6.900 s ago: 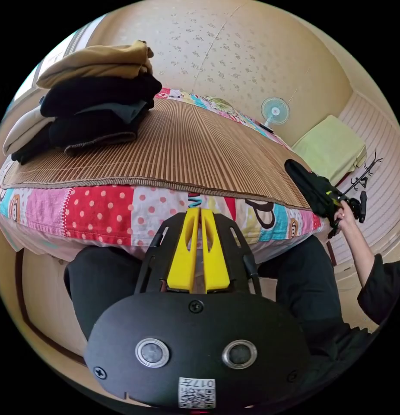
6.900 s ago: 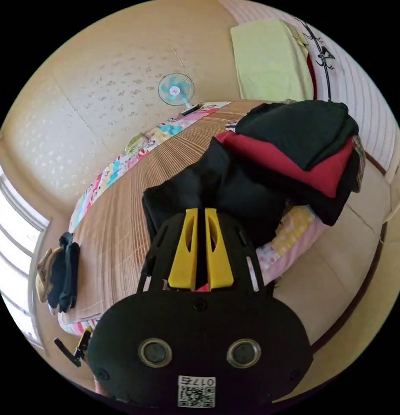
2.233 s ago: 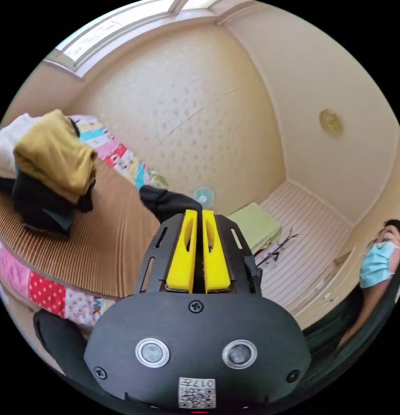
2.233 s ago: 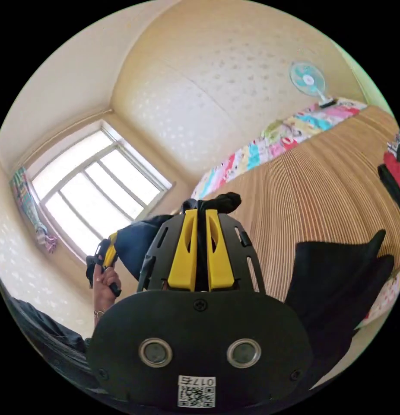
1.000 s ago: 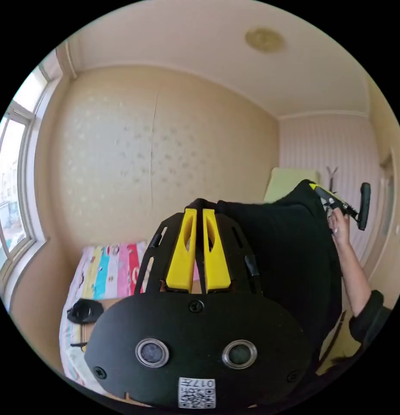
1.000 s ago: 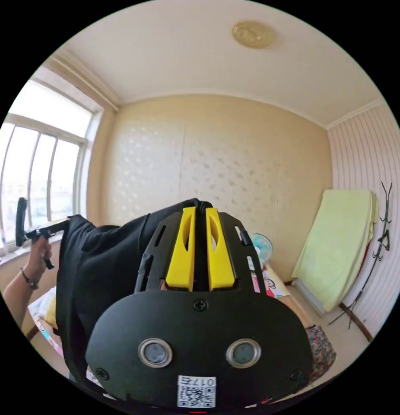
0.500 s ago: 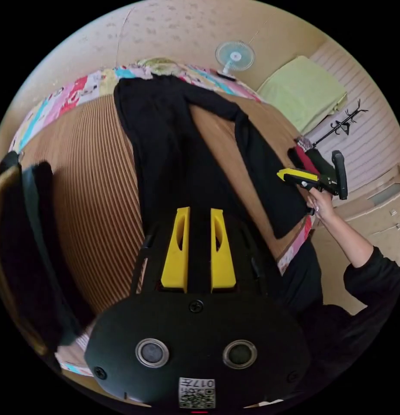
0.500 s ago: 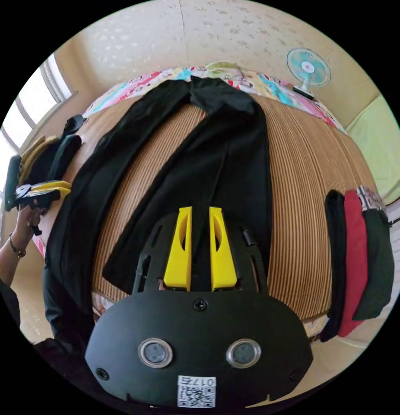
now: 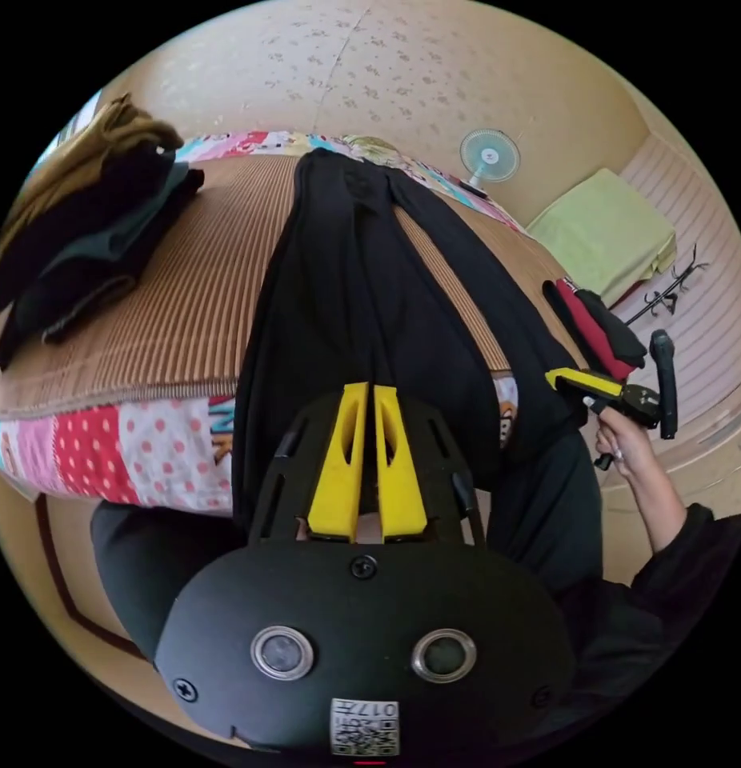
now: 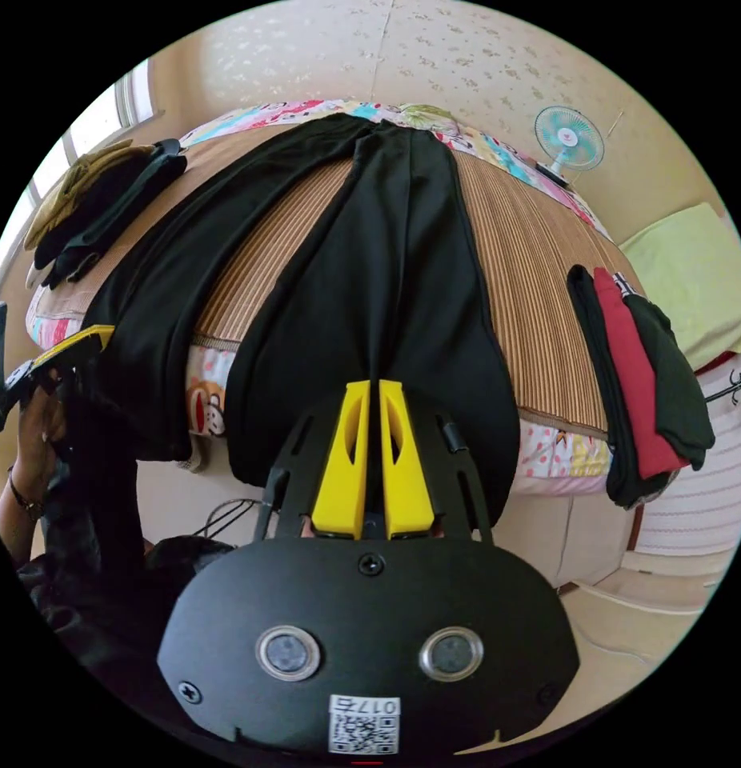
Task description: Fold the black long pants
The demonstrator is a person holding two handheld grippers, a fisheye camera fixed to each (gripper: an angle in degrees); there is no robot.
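I am looking at the black long pants (image 9: 362,272) lying spread on the bed's striped bamboo mat (image 9: 178,296), the two legs forking apart toward me and their near ends hanging over the edge of the bed (image 9: 106,448). In the left gripper view, my left gripper (image 9: 364,400) is sitting with its yellow fingers (image 9: 338,464) nearly together, low over the draped end of one leg; I cannot tell whether any cloth is pinched between them. In the right gripper view, my right gripper (image 10: 372,396) is showing the same: fingers (image 10: 342,468) close together at the hanging end of the other leg (image 10: 386,320), the grip itself not readable. The right gripper (image 9: 582,382) is also appearing at the side of the left gripper view, held in a hand (image 9: 626,448) just beside the pants. A stack of folded clothes (image 9: 82,224) is resting on the mat at one side, another stack with a red piece (image 10: 634,384) at the other, and a small fan (image 10: 569,138) is standing by the far wall.
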